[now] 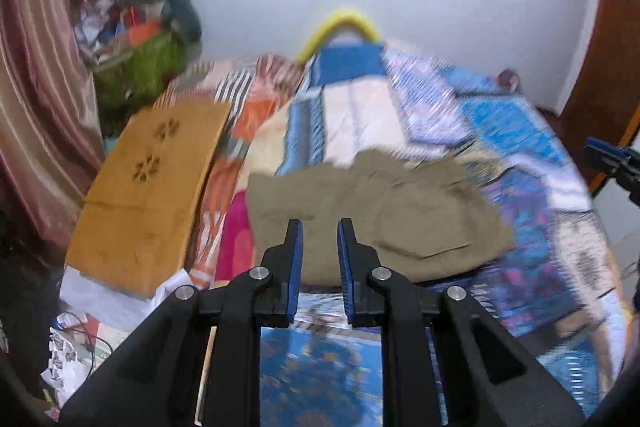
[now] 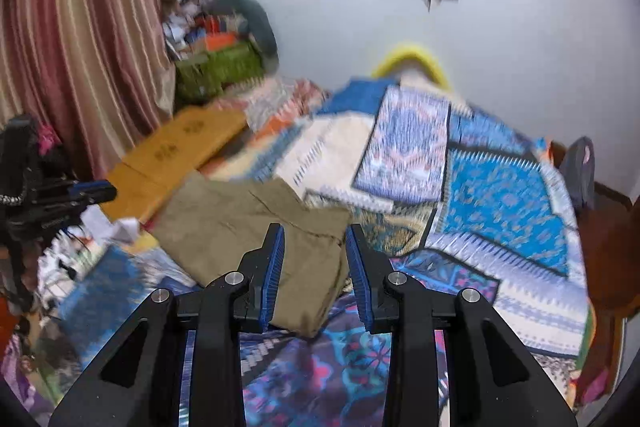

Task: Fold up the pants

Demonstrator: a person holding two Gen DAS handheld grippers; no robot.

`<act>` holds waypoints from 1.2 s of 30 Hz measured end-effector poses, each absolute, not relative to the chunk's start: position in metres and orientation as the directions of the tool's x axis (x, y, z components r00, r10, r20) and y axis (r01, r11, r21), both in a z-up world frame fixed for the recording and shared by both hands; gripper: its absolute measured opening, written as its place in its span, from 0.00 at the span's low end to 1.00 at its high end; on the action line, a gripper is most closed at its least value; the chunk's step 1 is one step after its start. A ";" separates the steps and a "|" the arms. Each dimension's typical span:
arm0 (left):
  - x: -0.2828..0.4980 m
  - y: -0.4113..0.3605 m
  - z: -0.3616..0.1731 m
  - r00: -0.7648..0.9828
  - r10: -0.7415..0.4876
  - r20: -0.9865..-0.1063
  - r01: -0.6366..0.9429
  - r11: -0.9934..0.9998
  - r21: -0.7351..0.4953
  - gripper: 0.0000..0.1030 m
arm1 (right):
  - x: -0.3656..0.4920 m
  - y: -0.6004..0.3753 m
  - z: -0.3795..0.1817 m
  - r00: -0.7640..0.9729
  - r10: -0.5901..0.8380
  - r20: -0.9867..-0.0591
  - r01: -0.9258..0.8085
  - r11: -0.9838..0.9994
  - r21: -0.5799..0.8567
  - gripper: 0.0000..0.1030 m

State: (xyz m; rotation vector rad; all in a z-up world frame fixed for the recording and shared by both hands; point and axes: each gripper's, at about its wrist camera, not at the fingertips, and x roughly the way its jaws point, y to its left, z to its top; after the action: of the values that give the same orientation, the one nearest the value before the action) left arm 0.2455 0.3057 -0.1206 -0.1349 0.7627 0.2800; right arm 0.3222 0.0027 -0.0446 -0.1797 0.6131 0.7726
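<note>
Olive-khaki pants (image 1: 380,215) lie in a folded bundle on the patterned bedspread (image 1: 520,155). My left gripper (image 1: 319,227) is open and empty, above the near edge of the pants. In the right wrist view the pants (image 2: 248,227) lie just ahead and to the left. My right gripper (image 2: 314,233) is open and empty, above their right near corner. The right gripper's tip (image 1: 612,163) shows at the right edge of the left wrist view. The left gripper (image 2: 80,193) shows at the left of the right wrist view. Both views are motion-blurred.
A flat cardboard sheet (image 1: 152,187) lies on the bed's left side. A green basket of clutter (image 1: 140,63) stands in the far left corner by a striped curtain (image 1: 36,87). Papers and cables (image 1: 76,343) lie at the near left. A wooden door (image 1: 600,75) is at right.
</note>
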 end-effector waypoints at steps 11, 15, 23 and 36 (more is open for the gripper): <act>0.125 0.216 -0.001 0.861 0.201 -0.468 -0.237 0.971 -0.020 0.16 | 0.191 -0.047 0.060 0.643 0.692 -0.330 -0.730 0.683 0.011 0.28; 0.075 0.188 0.020 0.897 0.207 -0.391 -0.232 0.973 -0.017 0.16 | 0.154 -0.057 0.067 0.634 0.727 -0.264 -0.747 0.664 0.033 0.28; 0.008 0.154 0.034 0.937 0.225 -0.266 -0.241 0.970 -0.029 0.51 | 0.112 -0.069 0.058 0.653 0.738 -0.168 -0.742 0.668 0.055 0.52; -0.025 0.134 0.023 0.945 0.258 -0.203 -0.265 0.964 -0.010 0.95 | 0.088 -0.076 0.050 0.702 0.700 -0.133 -0.700 0.712 0.057 0.92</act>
State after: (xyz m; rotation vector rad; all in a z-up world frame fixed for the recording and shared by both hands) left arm -0.0250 0.1345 0.0228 -0.0378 0.2014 0.2663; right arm 0.0880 -0.0759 0.0495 0.0023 0.1485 0.7789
